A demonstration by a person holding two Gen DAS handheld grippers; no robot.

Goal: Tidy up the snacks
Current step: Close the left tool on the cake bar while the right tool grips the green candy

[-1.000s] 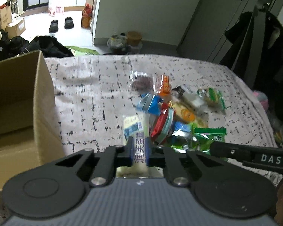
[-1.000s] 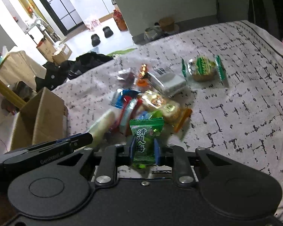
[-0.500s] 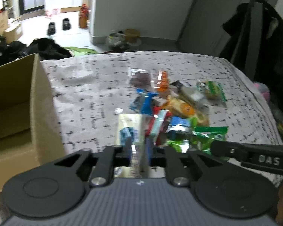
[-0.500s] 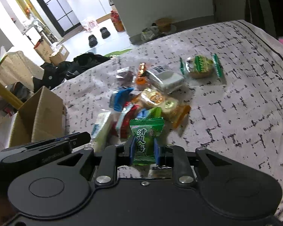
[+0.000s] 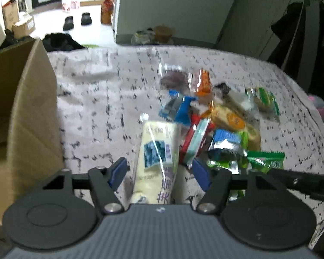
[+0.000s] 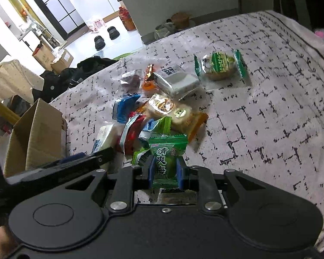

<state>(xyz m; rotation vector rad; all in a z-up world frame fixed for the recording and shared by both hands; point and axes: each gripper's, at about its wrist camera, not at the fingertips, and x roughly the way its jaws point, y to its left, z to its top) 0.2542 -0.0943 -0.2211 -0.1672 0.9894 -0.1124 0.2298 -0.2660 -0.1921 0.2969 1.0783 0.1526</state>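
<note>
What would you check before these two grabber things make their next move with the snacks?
1. Right gripper hold: fingers closed on the green plum candy packet. Ok.
2. Left gripper hold: fingers spread wide, apart from the white milk-candy bar packet lying between them. Not ok.
3. Cardboard box: open beside the pile, on the left. Ok.
4. Room inside the box: floor mostly out of view. Cannot tell.
5. Gripper clearance: the right gripper's arm sits close beside the left one. Not ok.
6. Remaining snack pile: many packets on the patterned cloth. Not ok.

Left gripper (image 5: 159,173) jaws spread wide, right gripper (image 6: 163,170) jaws clamped
</note>
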